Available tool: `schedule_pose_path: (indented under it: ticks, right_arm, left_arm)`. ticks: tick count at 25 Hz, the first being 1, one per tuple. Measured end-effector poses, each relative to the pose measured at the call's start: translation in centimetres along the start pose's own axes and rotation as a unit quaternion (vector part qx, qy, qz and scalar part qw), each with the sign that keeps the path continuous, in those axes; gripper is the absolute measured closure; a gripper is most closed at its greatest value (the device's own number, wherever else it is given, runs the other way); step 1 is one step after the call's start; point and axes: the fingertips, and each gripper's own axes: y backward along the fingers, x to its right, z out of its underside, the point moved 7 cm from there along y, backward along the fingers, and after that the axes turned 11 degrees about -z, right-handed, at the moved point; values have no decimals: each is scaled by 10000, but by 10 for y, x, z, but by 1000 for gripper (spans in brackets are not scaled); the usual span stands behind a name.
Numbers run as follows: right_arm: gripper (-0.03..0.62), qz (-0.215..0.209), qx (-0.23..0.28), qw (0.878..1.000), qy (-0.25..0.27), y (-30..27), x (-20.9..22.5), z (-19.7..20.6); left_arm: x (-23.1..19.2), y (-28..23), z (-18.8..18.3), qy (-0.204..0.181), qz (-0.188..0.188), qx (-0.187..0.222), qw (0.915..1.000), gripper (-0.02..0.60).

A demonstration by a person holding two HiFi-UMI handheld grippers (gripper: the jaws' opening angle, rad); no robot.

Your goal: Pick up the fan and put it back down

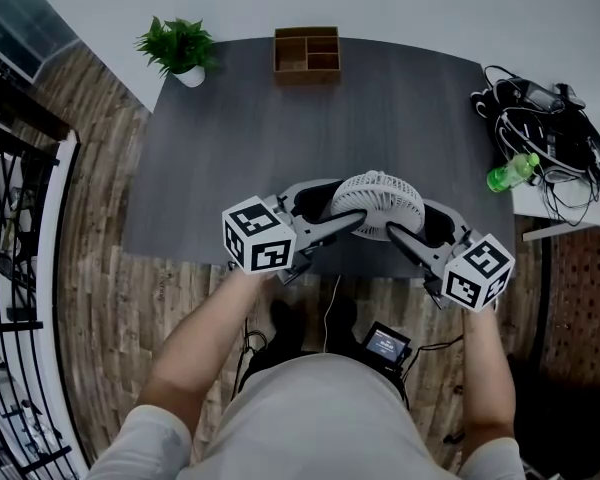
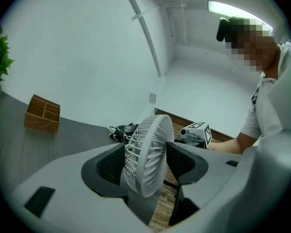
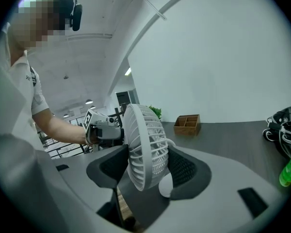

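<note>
Your left gripper [image 1: 342, 206] and right gripper [image 1: 410, 220], jaws wide, each clamped the fan [image 1: 380, 200], apparently lifted at the tabletop's [image 1: 240, 118] near edge; setting it down remained.

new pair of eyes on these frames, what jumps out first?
The white fan, clamped from opposite sides by the left gripper and right gripper at the near edge of the dark table. Next, the bright green bottle beside a cable tangle at the right.
</note>
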Motion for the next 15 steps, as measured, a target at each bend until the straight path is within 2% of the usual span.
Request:
schedule_pose_path:
  ticks: [7,15]
  right_arm:
    - [335,-78,43,9999,115,0,-8,-15]
    - [333,-116,169,9993,305,6,-20,-40]
  left_arm:
    - [6,10,-11,7,-63,210,9998,301]
    - [18,21,-34,-213,-66,494,9985,304]
